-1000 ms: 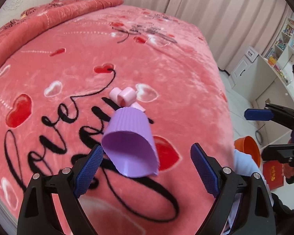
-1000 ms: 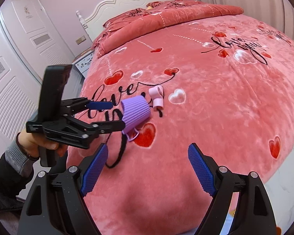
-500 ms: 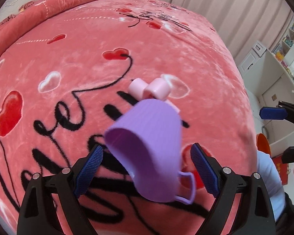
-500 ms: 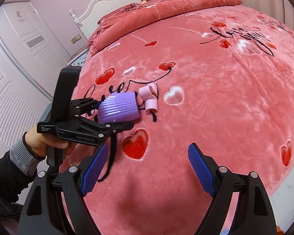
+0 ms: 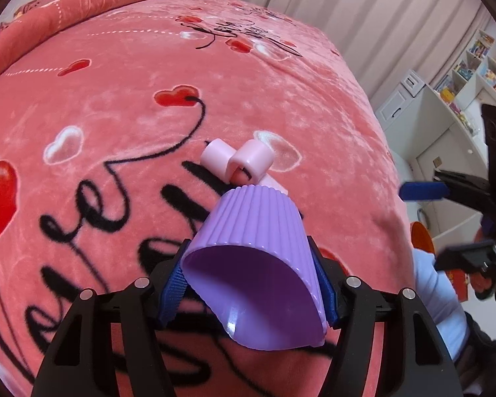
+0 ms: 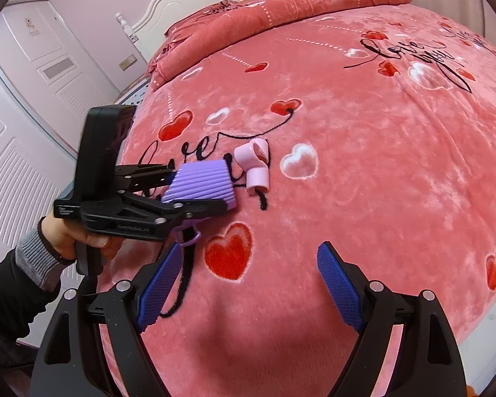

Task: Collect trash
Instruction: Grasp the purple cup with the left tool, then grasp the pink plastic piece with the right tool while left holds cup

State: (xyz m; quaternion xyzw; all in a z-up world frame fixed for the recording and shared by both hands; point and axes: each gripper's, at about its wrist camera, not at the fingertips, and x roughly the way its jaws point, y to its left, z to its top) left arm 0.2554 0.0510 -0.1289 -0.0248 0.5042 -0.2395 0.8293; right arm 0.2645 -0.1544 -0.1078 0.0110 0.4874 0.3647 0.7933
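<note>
Purple ribbed plastic fills the left wrist view: the cup (image 5: 258,264) lies on its side on the bed (image 5: 115,99), mouth towards the camera, and the left hand-held gripper (image 5: 251,278) has it between its blue pads (image 5: 172,292). The jaws are closing at this moment, and both pads press against the cup's fluted wall near the rim. From the right wrist view the same grip shows side-on: the black fingers of the left hand-held gripper (image 6: 198,195) run along either flank of the cup (image 6: 203,182), and a small loop handle (image 6: 190,236) hangs out below. A hand (image 6: 82,235) with a grey cuff and dark sleeve holds that tool at the bed's edge.

Just beyond the cup's base sits a pink piece (image 5: 239,162), a pair of short joined tubes, resting on the blanket beside a white heart (image 5: 281,152). In the right view the pink piece (image 6: 256,165) lies just right of the cup; whether the two touch cannot be told.

The right hand-held gripper (image 6: 248,284) hovers over the near side of the bed with its jaws spread wide, nothing between them but the red-heart blanket. In the left view the right hand-held gripper (image 5: 446,225) shows at the far right edge, off the bed, with an orange bin (image 5: 421,241) below it.
</note>
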